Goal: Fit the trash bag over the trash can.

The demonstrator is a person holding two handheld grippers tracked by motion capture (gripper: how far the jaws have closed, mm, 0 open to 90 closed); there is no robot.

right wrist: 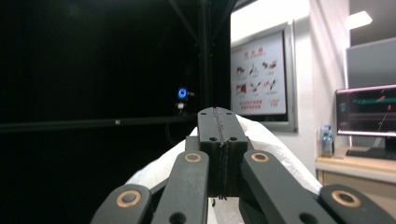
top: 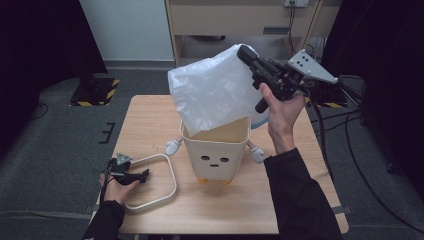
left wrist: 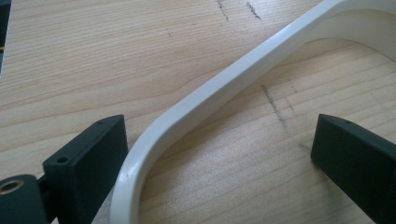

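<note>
One wooden table (top: 150,120), grey carpet (top: 55,135), dark, perhaps curtained, sides

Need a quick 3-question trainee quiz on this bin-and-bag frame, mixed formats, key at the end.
1. True or false: the right tool is shut on the white plastic bag.
2. The left tool is placed how? A) open, astride the white ring frame on the table B) shut on the bin's arm C) inside the bin
3. Fill in: the bag's lower edge hangs at the mouth of the cream ___ with a face.

Key: 1 true; 2 A; 3 bin.
</note>
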